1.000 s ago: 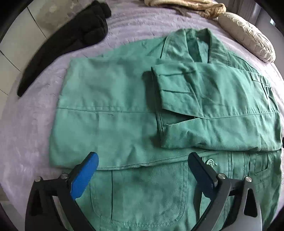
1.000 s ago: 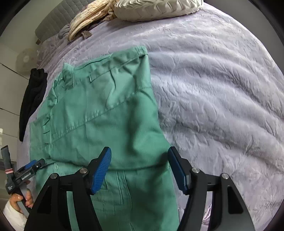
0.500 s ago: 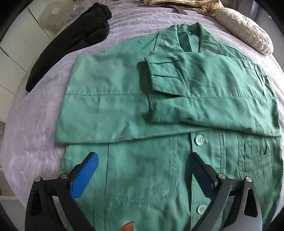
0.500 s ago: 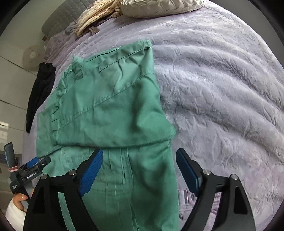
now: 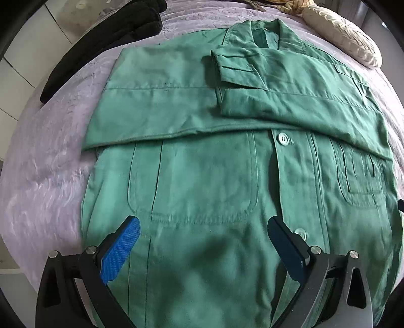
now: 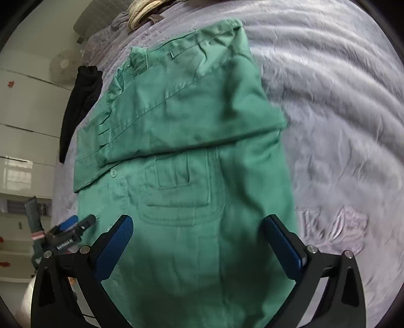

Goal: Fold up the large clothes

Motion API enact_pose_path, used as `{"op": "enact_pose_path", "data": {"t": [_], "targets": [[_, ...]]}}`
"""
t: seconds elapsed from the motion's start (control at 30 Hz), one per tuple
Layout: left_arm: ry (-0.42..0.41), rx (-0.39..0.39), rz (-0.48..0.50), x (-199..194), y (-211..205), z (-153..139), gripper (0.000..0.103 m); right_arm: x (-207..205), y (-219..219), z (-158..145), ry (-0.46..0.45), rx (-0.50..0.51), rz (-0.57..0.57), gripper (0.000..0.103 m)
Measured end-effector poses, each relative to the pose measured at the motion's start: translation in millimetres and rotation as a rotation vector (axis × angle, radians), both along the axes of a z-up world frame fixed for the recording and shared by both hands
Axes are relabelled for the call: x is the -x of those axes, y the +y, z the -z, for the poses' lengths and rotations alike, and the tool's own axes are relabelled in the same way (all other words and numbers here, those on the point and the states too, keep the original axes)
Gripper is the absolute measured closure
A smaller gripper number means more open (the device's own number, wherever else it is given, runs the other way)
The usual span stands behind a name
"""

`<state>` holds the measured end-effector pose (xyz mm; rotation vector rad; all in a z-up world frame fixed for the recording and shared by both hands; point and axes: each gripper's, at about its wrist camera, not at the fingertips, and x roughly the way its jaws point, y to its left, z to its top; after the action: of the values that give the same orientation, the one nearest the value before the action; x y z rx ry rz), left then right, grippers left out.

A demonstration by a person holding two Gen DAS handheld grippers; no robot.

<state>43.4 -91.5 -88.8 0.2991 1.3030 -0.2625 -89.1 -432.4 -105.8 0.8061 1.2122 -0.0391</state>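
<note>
A large green work jacket (image 5: pixel 202 176) lies flat, front up, on the lilac bedspread (image 5: pixel 45 176), with both sleeves folded across its chest. My left gripper (image 5: pixel 203 224) is open and empty, hovering over the jacket's lower front beside the button placket. My right gripper (image 6: pixel 198 223) is open and empty over the jacket (image 6: pixel 197 156) near its lower right side. The left gripper (image 6: pixel 73 224) also shows at the left edge of the right wrist view.
A black garment (image 5: pixel 101 43) lies on the bed at the far left. A cream pillow (image 5: pixel 341 37) and a tan cloth (image 6: pixel 141 15) lie at the bed's head. White cabinets (image 6: pixel 22 126) stand left of the bed. Bare bedspread (image 6: pixel 341 126) stretches to the jacket's right.
Both grippers have drawn back toward the jacket's hem, so more of its lower front with pockets and buttons shows. Both stay open. The jacket has not moved.
</note>
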Motion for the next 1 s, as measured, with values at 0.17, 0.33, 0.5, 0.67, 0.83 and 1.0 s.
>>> {"op": "enact_pose_path", "data": {"t": [0.17, 0.33, 0.5, 0.67, 0.83, 1.0], "targets": [[-0.002, 0.008, 0.016, 21, 16, -2, 0.002, 15, 19, -7, -0.018, 0.022, 0.024, 0.000], [-0.002, 0.019, -0.004, 46, 46, -15, 0.002, 31, 51, -18, 0.020, 0.090, -0.004, 0.000], [0.006, 0.024, -0.034, 71, 77, -28, 0.002, 51, 78, -41, 0.013, 0.099, -0.010, 0.000], [0.013, 0.018, -0.034, 88, 107, -37, 0.002, 72, 104, -62, 0.004, 0.115, -0.020, 0.000], [0.025, 0.027, -0.017, 104, 128, -46, 0.002, 91, 116, -67, 0.021, 0.094, 0.025, 0.000], [0.021, 0.033, -0.007, 114, 138, -53, 0.002, 108, 124, -66, 0.055, 0.087, 0.071, 0.000]]}}
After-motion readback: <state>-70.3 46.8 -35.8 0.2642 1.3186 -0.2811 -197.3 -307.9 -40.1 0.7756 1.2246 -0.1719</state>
